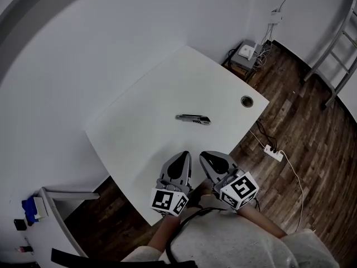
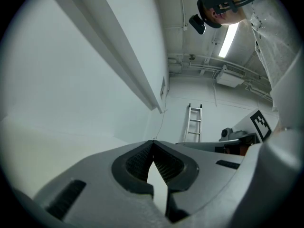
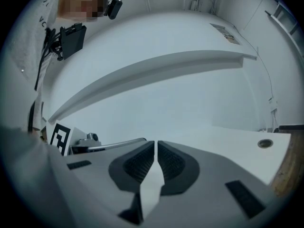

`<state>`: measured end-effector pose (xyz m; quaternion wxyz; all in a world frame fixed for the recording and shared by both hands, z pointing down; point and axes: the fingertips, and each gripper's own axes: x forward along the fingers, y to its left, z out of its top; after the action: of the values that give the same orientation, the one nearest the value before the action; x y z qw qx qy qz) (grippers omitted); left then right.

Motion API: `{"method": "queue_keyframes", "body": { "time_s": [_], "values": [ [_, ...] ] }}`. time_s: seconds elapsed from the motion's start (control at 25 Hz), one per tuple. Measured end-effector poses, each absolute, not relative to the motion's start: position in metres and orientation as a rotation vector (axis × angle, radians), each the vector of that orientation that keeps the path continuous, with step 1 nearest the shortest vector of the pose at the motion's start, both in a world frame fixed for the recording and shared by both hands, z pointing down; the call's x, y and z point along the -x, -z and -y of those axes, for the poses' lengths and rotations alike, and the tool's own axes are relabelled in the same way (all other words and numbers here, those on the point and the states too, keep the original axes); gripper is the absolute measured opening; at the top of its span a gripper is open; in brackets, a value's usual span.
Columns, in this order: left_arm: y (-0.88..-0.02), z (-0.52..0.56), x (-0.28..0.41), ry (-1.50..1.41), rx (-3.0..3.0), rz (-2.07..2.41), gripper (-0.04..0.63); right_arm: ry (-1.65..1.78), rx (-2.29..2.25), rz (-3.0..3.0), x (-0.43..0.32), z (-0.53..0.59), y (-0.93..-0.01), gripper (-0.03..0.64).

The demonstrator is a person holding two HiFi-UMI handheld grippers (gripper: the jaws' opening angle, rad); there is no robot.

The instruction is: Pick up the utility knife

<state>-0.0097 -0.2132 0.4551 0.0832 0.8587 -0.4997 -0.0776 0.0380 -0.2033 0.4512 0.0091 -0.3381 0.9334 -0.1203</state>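
Observation:
A dark utility knife [image 1: 193, 119] lies flat near the middle of the white table [image 1: 139, 133], its length running left to right. Both grippers hover side by side over the table's near edge, well short of the knife. My left gripper [image 1: 181, 159] is shut with nothing between its jaws, whose tips meet in the left gripper view [image 2: 153, 144]. My right gripper [image 1: 211, 159] is also shut and empty, its ribbed pads [image 3: 142, 163] nearly touching in the right gripper view. Neither gripper view shows the knife.
A round cable hole [image 1: 246, 100] sits near the table's right corner. On the wooden floor lie a power strip [image 1: 273, 152] with cords and a small box [image 1: 246, 52] by the wall. A ladder [image 1: 334, 54] leans at the far right.

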Motion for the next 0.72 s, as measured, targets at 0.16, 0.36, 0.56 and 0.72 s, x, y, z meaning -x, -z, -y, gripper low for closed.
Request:
{"method": "queue_keyframes", "body": {
  "time_s": [0.16,0.36,0.56,0.72],
  "values": [
    [-0.469,0.229,0.004,0.237,-2.554,1.491,0.008,0.371,1.025,-2.948,-0.039,0.215,-0.465,0.008],
    [-0.481,0.243,0.005,0.242,-2.527,1.52,0.008,0.398,1.01,-2.982,-0.041,0.237,-0.481,0.009],
    [-0.491,0.249,0.013,0.21,-2.503,1.574,0.008,0.423,0.969,-3.065,-0.038,0.266,-0.496,0.013],
    [-0.497,0.257,0.023,0.208,-2.475,1.612,0.008,0.405,0.886,-3.223,-0.032,0.295,-0.513,0.092]
  ]
}}
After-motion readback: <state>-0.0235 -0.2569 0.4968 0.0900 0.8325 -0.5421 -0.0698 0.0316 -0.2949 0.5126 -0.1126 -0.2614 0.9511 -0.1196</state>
